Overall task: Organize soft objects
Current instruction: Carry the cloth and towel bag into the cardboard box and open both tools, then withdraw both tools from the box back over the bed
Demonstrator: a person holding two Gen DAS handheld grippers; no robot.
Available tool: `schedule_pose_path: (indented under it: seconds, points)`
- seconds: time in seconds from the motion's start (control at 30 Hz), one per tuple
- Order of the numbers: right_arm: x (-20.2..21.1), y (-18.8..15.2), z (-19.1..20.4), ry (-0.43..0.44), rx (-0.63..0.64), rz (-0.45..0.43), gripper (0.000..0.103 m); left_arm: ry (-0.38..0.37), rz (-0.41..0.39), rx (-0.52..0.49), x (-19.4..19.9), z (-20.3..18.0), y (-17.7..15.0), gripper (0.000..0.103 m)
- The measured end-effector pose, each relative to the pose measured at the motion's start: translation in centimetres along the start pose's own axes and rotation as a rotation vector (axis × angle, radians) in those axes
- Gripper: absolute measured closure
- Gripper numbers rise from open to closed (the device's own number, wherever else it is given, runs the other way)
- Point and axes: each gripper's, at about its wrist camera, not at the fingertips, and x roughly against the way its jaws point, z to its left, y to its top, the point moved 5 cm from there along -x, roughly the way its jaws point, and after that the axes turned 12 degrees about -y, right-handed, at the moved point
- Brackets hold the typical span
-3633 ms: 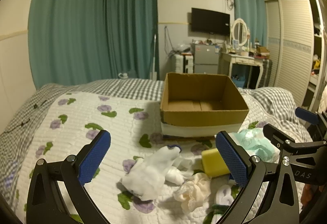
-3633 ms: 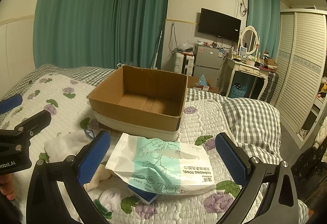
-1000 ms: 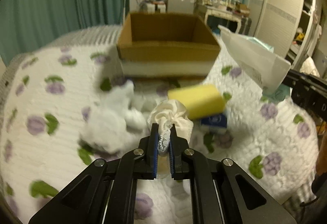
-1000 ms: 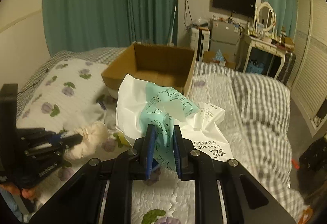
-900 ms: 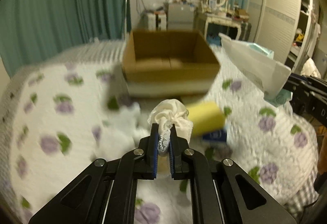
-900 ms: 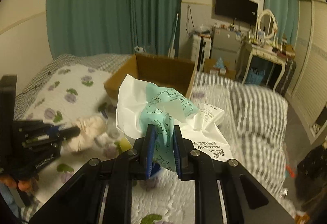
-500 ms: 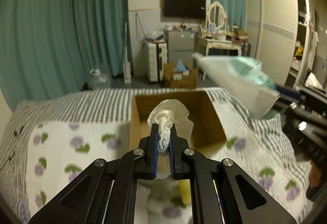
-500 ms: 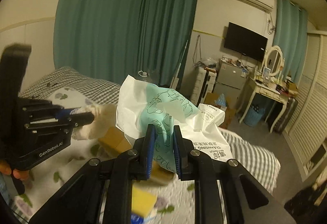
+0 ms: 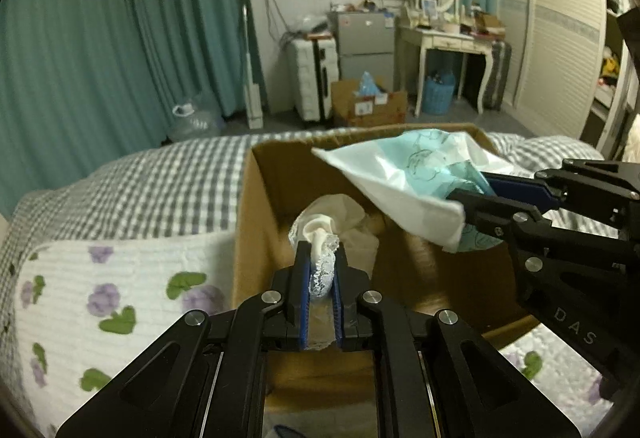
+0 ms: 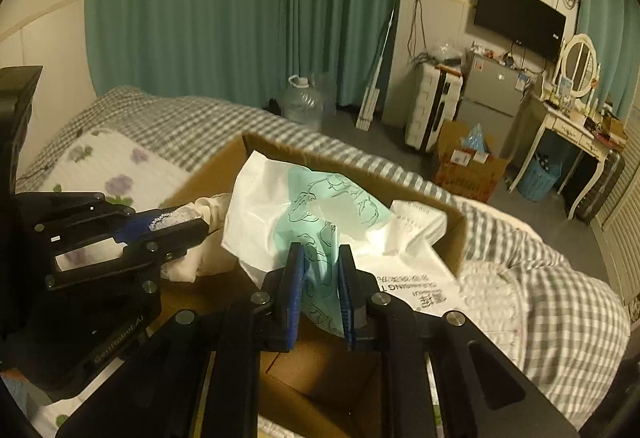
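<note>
My left gripper is shut on a cream lace-trimmed cloth and holds it over the open cardboard box on the bed. My right gripper is shut on a white and mint cleansing towel pack and holds it over the same box. In the left wrist view the pack hangs to the right of the cloth, with the right gripper behind it. In the right wrist view the left gripper and the cloth are at left.
The box stands on a bed with a white floral quilt and a grey checked blanket. Beyond the bed are teal curtains, a water jug, a dressing table and a wardrobe.
Both grippers have closed on their items, lifted them off the bed and carried them forward until they hang over the box. In the last half second both dropped lower toward the box.
</note>
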Motion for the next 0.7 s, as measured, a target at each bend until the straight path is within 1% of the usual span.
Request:
schedule_pose_path:
  seconds: [0.03,0.1,0.13,0.17,0.2,0.23,0.27,0.3,0.33,0.37,0.4,0.47,0.5,0.57,0.6,0.63,0.67,0.7]
  points:
    - [-0.2,-0.3,0.0,0.008,-0.005,0.001,0.086,0.0,0.0,0.001,-0.2,0.1,-0.2,0.088]
    - [-0.3,-0.1,-0.4,0.019,-0.023,-0.008,0.079,-0.025,-0.009,0.009,-0.2,0.0,-0.4,0.087]
    - [-0.1,0.0,-0.6,0.021,-0.037,-0.015,0.067,-0.033,-0.009,0.01,-0.1,0.0,-0.4,0.087]
    - [0.1,-0.2,-0.8,0.01,-0.047,-0.021,0.048,-0.032,-0.004,0.009,0.1,-0.2,-0.5,0.086]
    - [0.6,-0.1,-1.3,-0.018,-0.063,-0.034,0.041,-0.026,0.007,0.007,0.3,-0.3,-0.6,0.085]
    - [1.2,-0.1,-1.4,-0.028,-0.07,-0.047,0.037,-0.019,0.01,0.011,0.7,-0.2,-0.7,0.079]
    - [2.0,0.1,-1.7,-0.032,-0.081,-0.059,0.037,-0.018,0.01,0.016,1.0,-0.4,-0.7,0.071]
    - [2.7,0.3,-2.0,-0.035,-0.09,-0.062,0.037,-0.013,0.007,0.021,1.5,-0.4,-0.8,0.066]
    - [3.7,0.5,-2.5,-0.041,-0.101,-0.068,0.036,-0.006,0.005,0.02,2.2,-0.4,-0.9,0.058]
    - [5.0,0.7,-2.9,-0.053,-0.109,-0.081,0.032,-0.003,0.001,0.013,3.1,-0.5,-1.0,0.05]
    - [6.2,0.9,-3.3,-0.063,-0.111,-0.094,0.029,0.0,-0.006,0.01,4.0,-0.6,-1.0,0.046]
    - [9.3,1.0,-3.9,-0.086,-0.115,-0.13,0.018,-0.002,-0.041,0.013,6.7,-0.8,-1.1,0.035]
    - [10.8,0.9,-4.3,-0.097,-0.117,-0.144,0.015,-0.003,-0.054,0.016,7.8,-0.7,-1.1,0.031]
    - [14.1,0.7,-4.8,-0.126,-0.115,-0.153,0.007,-0.004,-0.083,0.015,10.6,-1.0,-1.1,0.018]
    - [15.4,0.6,-5.0,-0.141,-0.115,-0.153,0.007,0.002,-0.097,0.01,12.1,-1.1,-1.2,0.015]
    - [17.1,0.3,-5.0,-0.159,-0.111,-0.152,0.006,0.008,-0.113,0.005,13.5,-1.2,-1.3,0.009]
    - [18.3,0.1,-5.0,-0.171,-0.109,-0.153,0.003,0.014,-0.125,-0.002,15.0,-1.3,-1.5,0.003]
    - [19.8,-0.2,-4.9,-0.19,-0.107,-0.152,0.001,0.017,-0.135,-0.014,16.4,-1.4,-1.7,0.0]
